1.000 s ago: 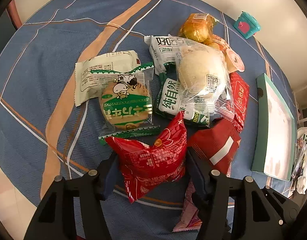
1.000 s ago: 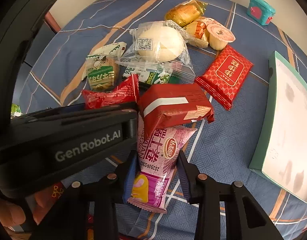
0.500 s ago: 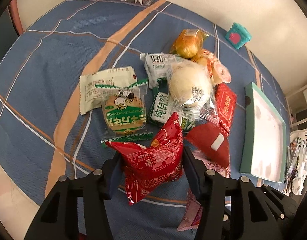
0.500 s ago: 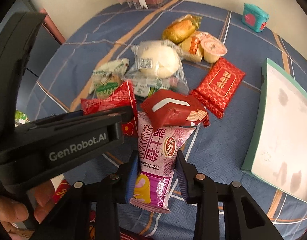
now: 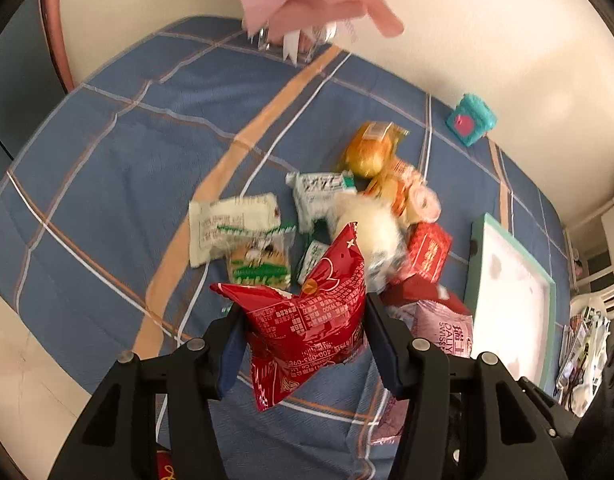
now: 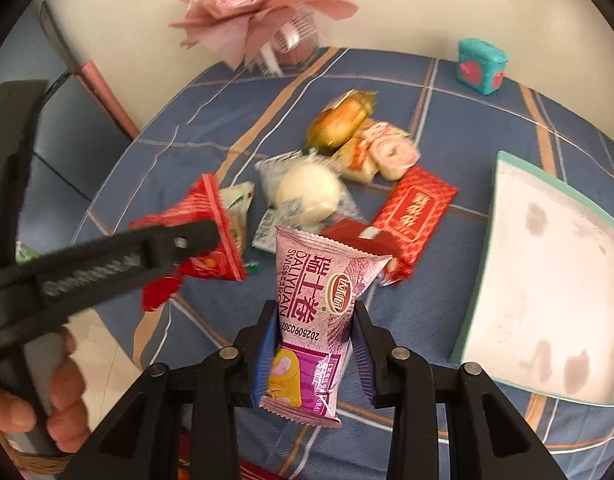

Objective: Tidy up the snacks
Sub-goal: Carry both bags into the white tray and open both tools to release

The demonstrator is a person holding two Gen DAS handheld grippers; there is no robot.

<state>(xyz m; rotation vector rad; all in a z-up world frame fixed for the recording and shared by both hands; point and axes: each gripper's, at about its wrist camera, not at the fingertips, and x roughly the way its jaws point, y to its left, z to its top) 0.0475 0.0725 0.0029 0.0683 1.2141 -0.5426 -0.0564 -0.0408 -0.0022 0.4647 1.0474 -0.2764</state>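
The white, teal-rimmed rectangular tray (image 6: 547, 280) lies at three o'clock on the blue plaid counter (image 5: 127, 168). The left gripper (image 5: 303, 336) is clamped on a puffy red foil snack bag (image 5: 307, 320): light, crushable, slippery. The right gripper (image 6: 311, 344) pinches a pink Swiss-roll packet (image 6: 315, 312) mid-body, soft inside; seams would hold best.

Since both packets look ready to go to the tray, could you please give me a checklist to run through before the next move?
1. Left gripper jaws clamped on the red snack packet: ok.
2. Right gripper jaws clamped on the pink Swiss roll packet: ok.
3. Both packets lifted off the snack pile: ok.
4. Teal-rimmed tray free of items: ok.
5. Path to the tray clear of the teal box and bouquet: ok.
6. Grip secure for carrying: cannot tell.
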